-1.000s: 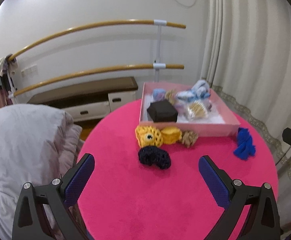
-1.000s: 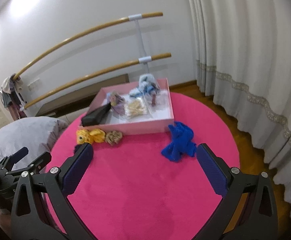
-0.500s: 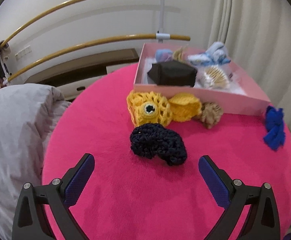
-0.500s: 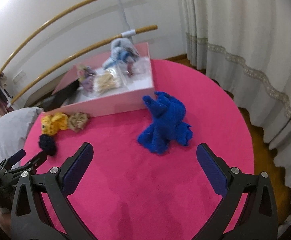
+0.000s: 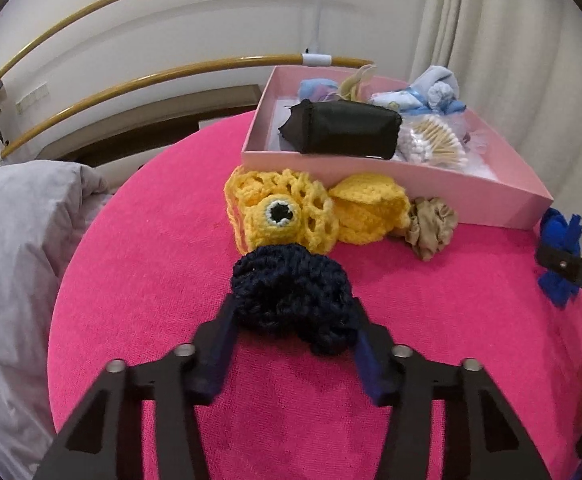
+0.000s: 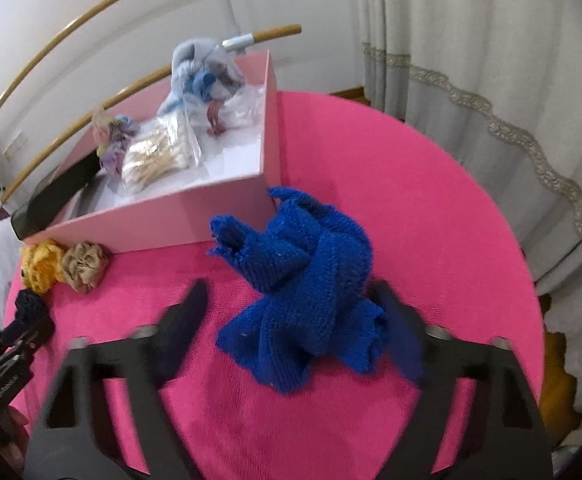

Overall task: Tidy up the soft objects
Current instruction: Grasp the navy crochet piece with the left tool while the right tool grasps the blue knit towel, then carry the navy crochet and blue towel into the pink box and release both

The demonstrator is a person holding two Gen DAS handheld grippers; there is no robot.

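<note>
Pink tabletop (image 5: 163, 264): navy crochet piece (image 5: 291, 288) between closing left tongs (image 5: 293, 316).

Bright pink tablecloth (image 5: 139, 280), strewn with knitted pieces in yellow, navy and blue.

Pale pink box (image 5: 431, 188) with a white floor, holding a black pouch (image 5: 343, 130), tan-and-white cotton swabs (image 5: 431, 144) in clear plastic, and a light blue and white cloth bundle (image 5: 431, 92). Yellow crochet piece (image 5: 283, 212) with an open net pattern and a round eye, black at the centre, ringed white. Dark navy crochet piece (image 5: 291, 292), chunky stitch. Beige scrunchie (image 5: 431, 226), crumpled. Royal blue knitted cloth (image 6: 303, 280), fine ribbed knit. Golden wooden rails (image 5: 171, 76) against a cream wall; off-white curtains (image 6: 471, 40) with a grey lace band. Pale grey-lilac bedding (image 5: 15, 260).
</note>
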